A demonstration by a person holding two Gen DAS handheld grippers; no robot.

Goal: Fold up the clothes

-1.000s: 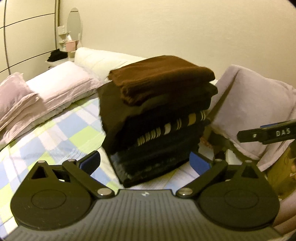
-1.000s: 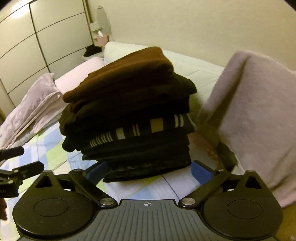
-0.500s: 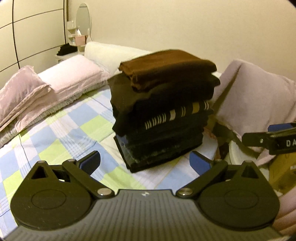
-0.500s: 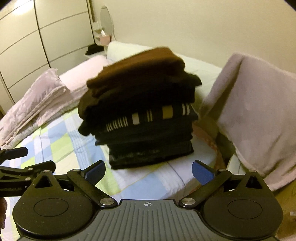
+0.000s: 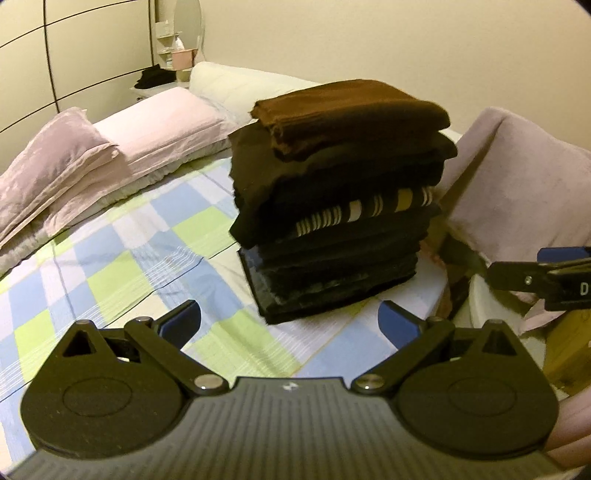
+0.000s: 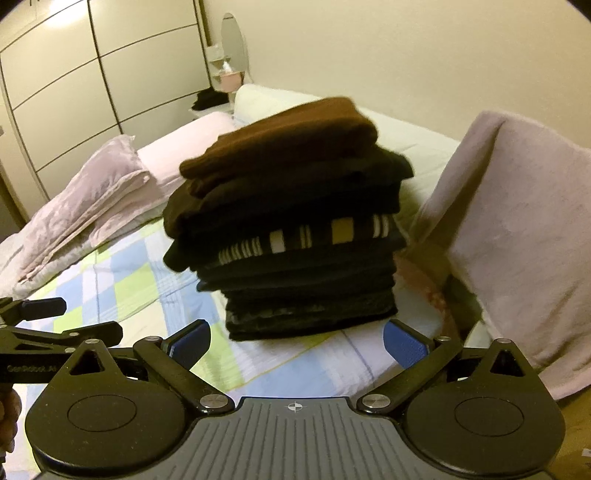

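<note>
Room: plain cream wall (image 5: 369, 48) behind the bed, cream panelled wardrobe doors (image 6: 74, 74) w/ dark seams at 10 o'clock in the right wrist view.

Bed w/ blue, green and white checked sheet (image 5: 110, 266) fills most of both views. At its head, pale pink pillows (image 5: 159, 125) at 10 o'clock and a long cream bolster (image 5: 236, 81) behind them. Big pale pink cushion or blanket (image 6: 517, 221) leans upright at 3 o'clock, just beside the stack.

Task thing: tall stack of folded dark clothes (image 5: 340, 206) sits on the sheet near the bed's right edge, dead centre in both views. Top piece is a folded brown knit (image 5: 351, 110); below it black layers and one black-and-white striped garment w/ a yellow block (image 6: 314, 236) about mid-height. Stack edges are blurred in the right wrist view.

Left hand-held gripper (image 5: 290, 325): blue-padded jaws spread wide, nothing between them, short of the stack. Right hand-held gripper (image 6: 297, 343): same, wide apart, empty, apart from the stack.

Small stuff at 11 o'clock: oval mirror (image 5: 188, 22) on a bedside stand, w/ a pink box (image 5: 181, 59) and a dark heap (image 5: 153, 77); too small to tell what the heap is.

Cut off: the floor side past the bed's right edge is dim, w/ something white and something yellowish at 4 o'clock in the left wrist view, not identifiable.
</note>
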